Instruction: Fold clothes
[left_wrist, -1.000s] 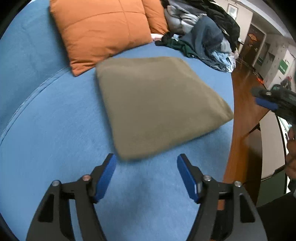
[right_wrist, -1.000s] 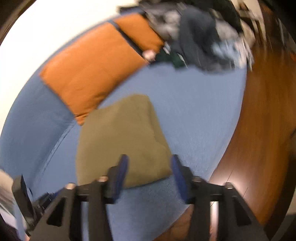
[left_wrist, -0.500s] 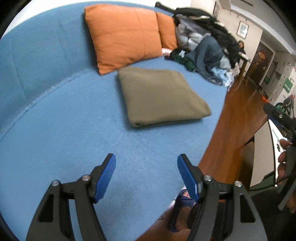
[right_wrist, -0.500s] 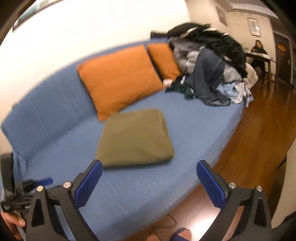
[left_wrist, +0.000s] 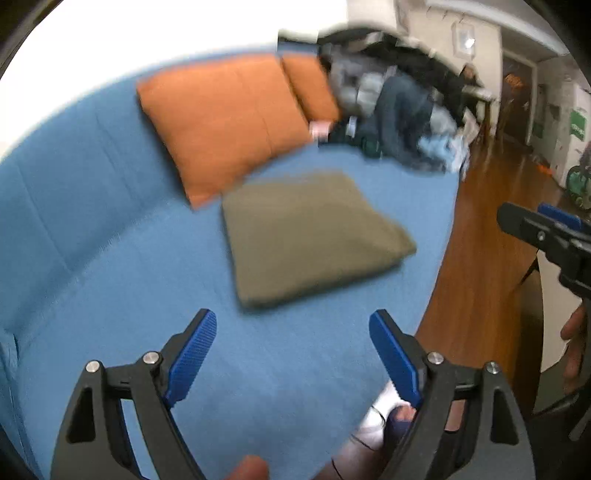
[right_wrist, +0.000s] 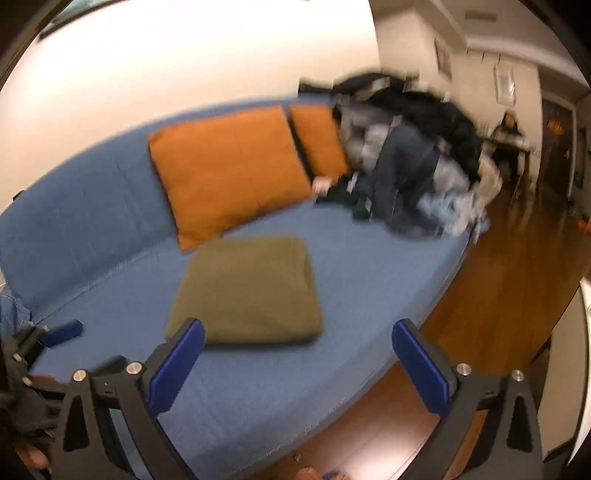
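Olive garment (right_wrist: 247, 290) sits folded square mid-frame on the blue sofa (right_wrist: 369, 266); unfolded pile (right_wrist: 413, 166) heaped upper right. Left claw (left_wrist: 291, 354) and right claw (right_wrist: 295, 365) both spread, empty. Next piece: lay flat, match edges.

Olive-green folded garment (right_wrist: 247, 291), plain. Blue sofa (right_wrist: 369, 288), plain weave. Two orange cushions (right_wrist: 229, 170), at 11 o'clock of garment. Clothes pile (right_wrist: 413, 162) at 1 o'clock: black, grey, denim blue, pale blue. Blue ribbed pads (left_wrist: 192, 354) on black gripper frames. Brown wood floor (right_wrist: 509, 266).
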